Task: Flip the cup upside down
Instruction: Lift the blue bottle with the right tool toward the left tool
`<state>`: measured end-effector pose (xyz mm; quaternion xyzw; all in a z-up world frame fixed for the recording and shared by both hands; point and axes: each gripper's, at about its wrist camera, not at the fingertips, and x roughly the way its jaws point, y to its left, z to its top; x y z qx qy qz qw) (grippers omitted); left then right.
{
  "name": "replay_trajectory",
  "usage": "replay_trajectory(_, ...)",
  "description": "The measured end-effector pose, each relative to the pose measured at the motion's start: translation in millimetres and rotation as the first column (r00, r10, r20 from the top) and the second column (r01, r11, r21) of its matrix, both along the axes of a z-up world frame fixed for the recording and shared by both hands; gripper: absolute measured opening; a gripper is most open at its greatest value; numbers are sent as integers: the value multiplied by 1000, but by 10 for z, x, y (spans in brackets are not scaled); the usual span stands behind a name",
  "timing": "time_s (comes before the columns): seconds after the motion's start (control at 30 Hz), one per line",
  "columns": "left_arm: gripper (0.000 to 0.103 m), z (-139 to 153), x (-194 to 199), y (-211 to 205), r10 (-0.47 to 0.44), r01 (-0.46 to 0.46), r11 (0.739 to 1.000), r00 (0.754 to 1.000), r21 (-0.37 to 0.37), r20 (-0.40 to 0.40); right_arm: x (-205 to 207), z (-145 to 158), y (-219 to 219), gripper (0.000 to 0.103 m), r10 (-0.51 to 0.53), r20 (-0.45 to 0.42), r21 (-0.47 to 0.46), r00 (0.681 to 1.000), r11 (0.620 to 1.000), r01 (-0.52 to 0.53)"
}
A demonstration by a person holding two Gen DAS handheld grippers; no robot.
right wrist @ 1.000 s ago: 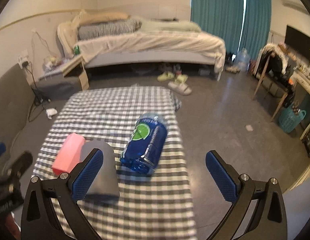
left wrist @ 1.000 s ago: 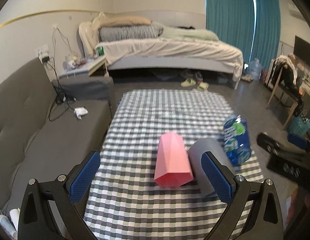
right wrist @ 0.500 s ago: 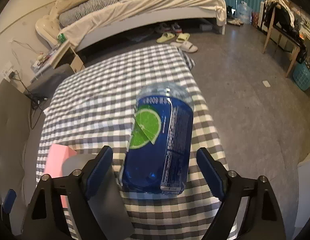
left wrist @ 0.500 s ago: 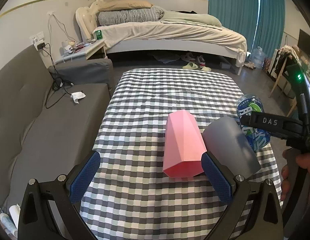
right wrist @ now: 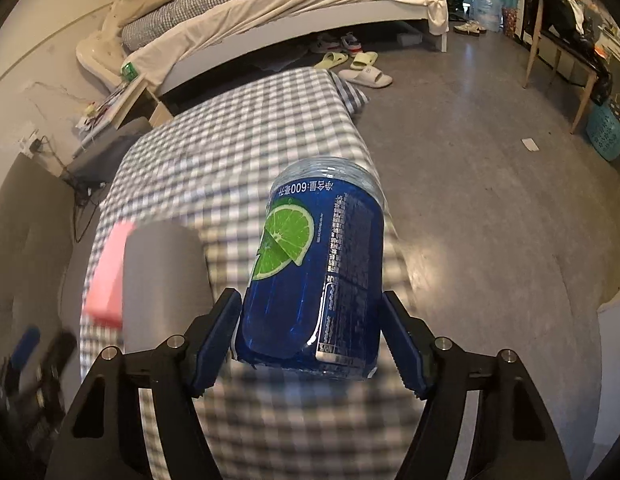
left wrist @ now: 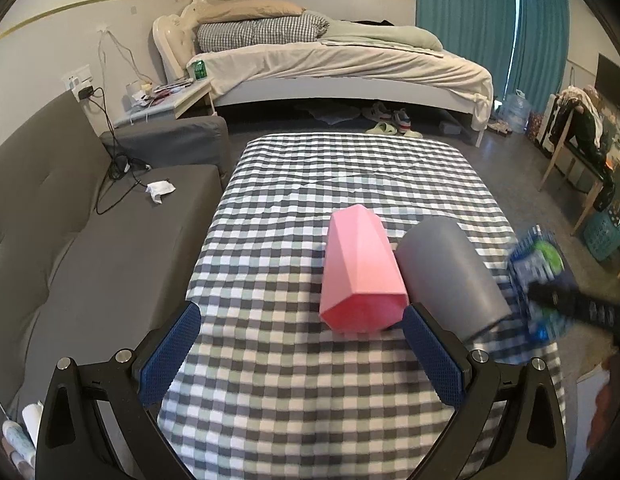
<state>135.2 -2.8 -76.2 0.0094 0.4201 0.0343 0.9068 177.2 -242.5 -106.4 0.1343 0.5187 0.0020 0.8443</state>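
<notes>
A blue plastic cup with a lime label [right wrist: 318, 272] lies on its side between the pads of my right gripper [right wrist: 312, 300], which is shut on it near the right edge of the checked cloth. It looks sharp while the background is smeared. In the left wrist view the same blue cup [left wrist: 538, 268] is blurred. A pink faceted cup [left wrist: 360, 268] and a grey cup [left wrist: 450, 276] lie side by side on their sides. My left gripper [left wrist: 300, 316] is open, low over the cloth, with the pink cup's near end just inside its right finger.
The checked tablecloth [left wrist: 310, 184] covers a low table. A grey sofa [left wrist: 90, 240] runs along its left side. A bed [left wrist: 330, 68] stands beyond, with slippers [right wrist: 350, 66] on the bare floor to the right. A hand [left wrist: 606, 408] shows at the far right.
My right gripper has closed in around the blue cup and taken hold of it. The left gripper has held its place, open near the pink cup.
</notes>
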Motion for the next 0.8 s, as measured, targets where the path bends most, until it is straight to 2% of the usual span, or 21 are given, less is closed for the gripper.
replay_trajectory(0.13, 103, 63, -136, -23, 9, -9, 1000, 1000, -24, -18, -426, -15, 24, 70, 15, -25, 8, 1000, 1000, -14)
replay_trajectory(0.3, 103, 179, -309, -34, 25, -25, 999, 1000, -43, -16, -860, -27, 260, 70, 79, -37, 15, 996, 997, -78)
replay_trajectory(0.43, 103, 231, -450, -52, 11, -11, 1000, 1000, -10, -6, -1083, -20, 516, 70, 127, -41, -11, 991, 992, -128)
replay_trajectory(0.57, 103, 327, -554, 44, 11, -11, 1000, 1000, -14, 18, -1203, -43, 796, 70, 202, -51, 5, 978, 979, -203)
replay_trajectory(0.7, 103, 292, -578, 155, 37, -38, 998, 999, -46, -11, -1250, -124, 987, 70, 240, -79, -6, 967, 970, -241)
replay_trajectory(0.8, 103, 262, -572, 173, 44, -45, 998, 999, -37, -25, -1254, -97, 1035, 70, 243, -63, -24, 968, 969, -245)
